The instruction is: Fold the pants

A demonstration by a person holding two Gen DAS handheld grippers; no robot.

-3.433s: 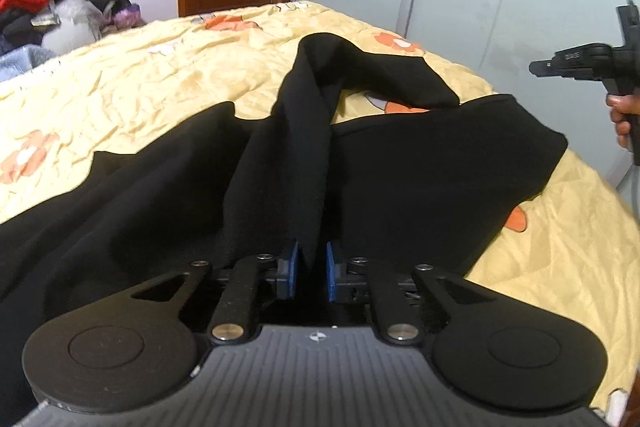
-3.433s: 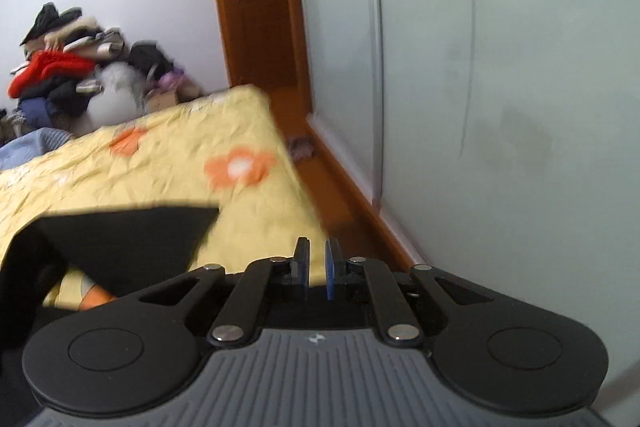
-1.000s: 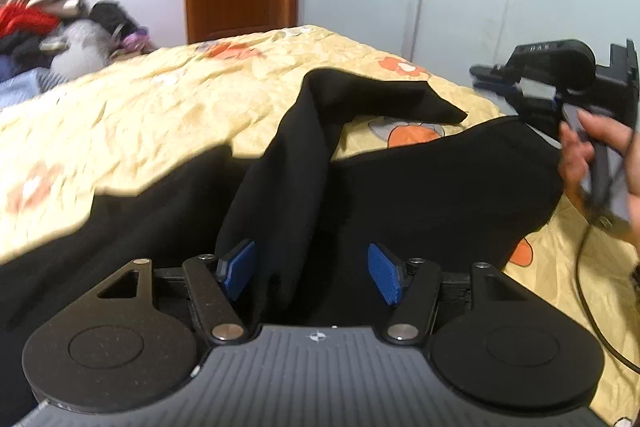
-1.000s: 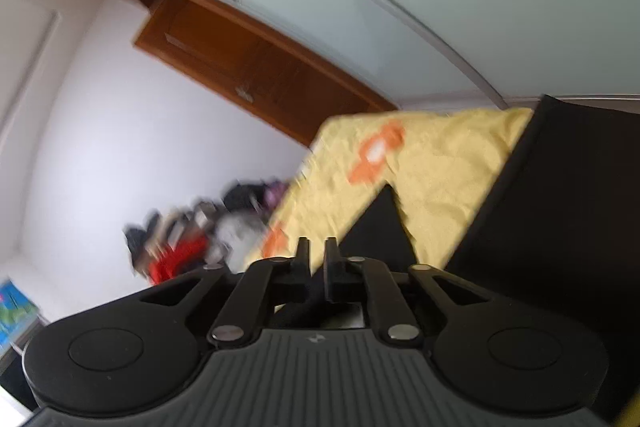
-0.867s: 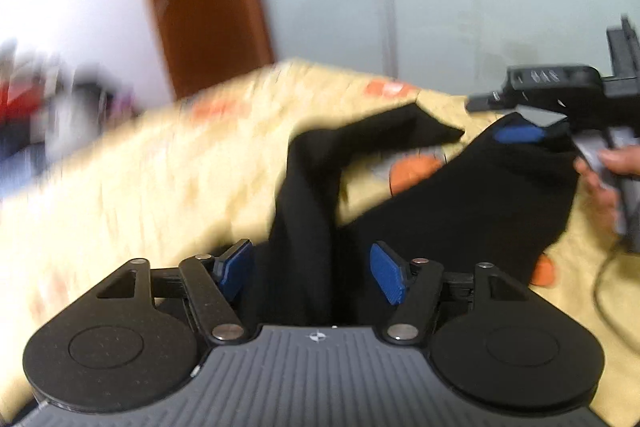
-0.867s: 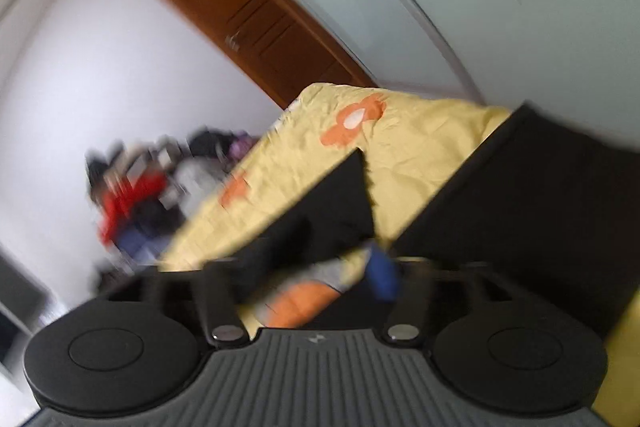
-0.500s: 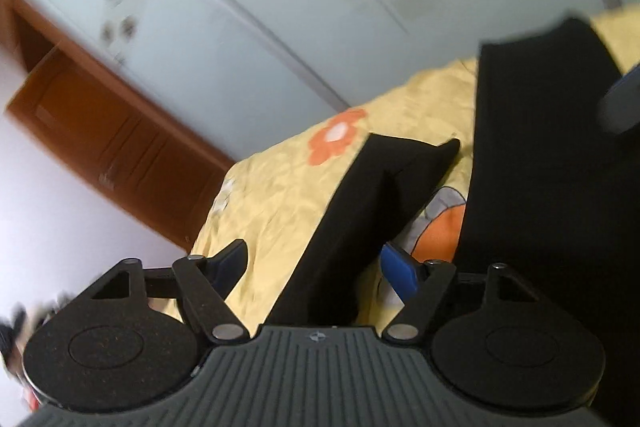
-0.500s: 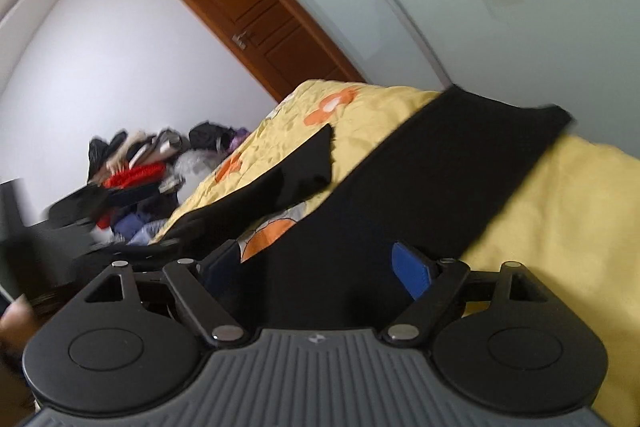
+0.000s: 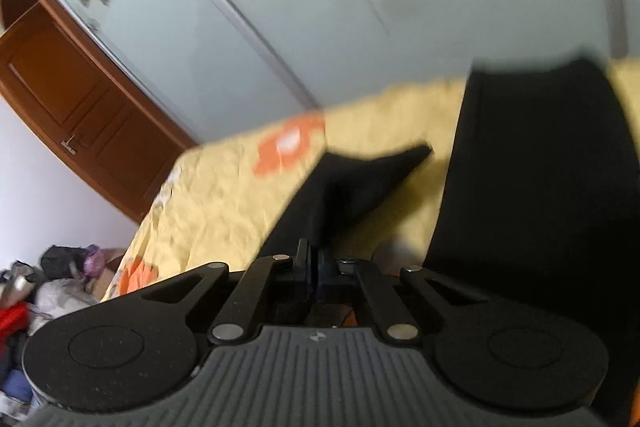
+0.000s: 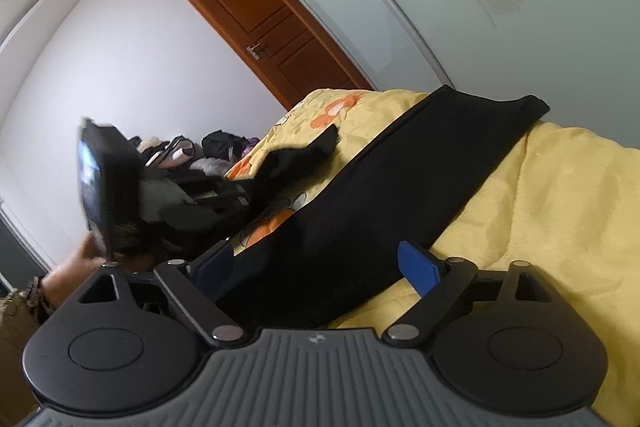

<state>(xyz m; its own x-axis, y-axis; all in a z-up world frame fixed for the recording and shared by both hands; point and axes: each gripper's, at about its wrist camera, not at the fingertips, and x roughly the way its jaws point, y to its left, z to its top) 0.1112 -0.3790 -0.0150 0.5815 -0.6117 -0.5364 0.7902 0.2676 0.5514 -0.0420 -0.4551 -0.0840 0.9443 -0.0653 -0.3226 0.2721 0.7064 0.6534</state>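
Black pants (image 10: 400,195) spread over a yellow bedspread (image 10: 560,195) with orange flowers.

Right-hand view: one wide band of the pants runs from just in front of the right gripper (image 10: 316,265) up and away to the far bed edge, where its end lies flat. A narrower strip of the pants (image 9: 360,183) lies to the left of the band, apart from it, with yellow cloth and an orange flower showing between the two.

Right gripper: jaws wide apart, having just been opening. Blue pads (image 10: 418,267) visible. The near end of the wide band lies between the jaws, closer to the left one; the right pad stands clear of the cloth, over the bedspread. No grip visible.

Left gripper (image 9: 314,261): jaws drawn together, just closed, only a thin slit between them. The narrow strip runs straight into that slit, and black cloth sits between the fingers; pinched on the pants. Left-hand view is blurred, so the exact edge of the cloth at the pads is unclear.

From the right-hand view the left gripper (image 10: 236,193) shows at the left, with a hand (image 10: 76,263) behind it, its tip at the near end of the narrow strip.

Background: brown wooden door (image 10: 256,15), pale wardrobe panels (image 9: 360,7), heap of clothes (image 10: 192,153) past the bed.
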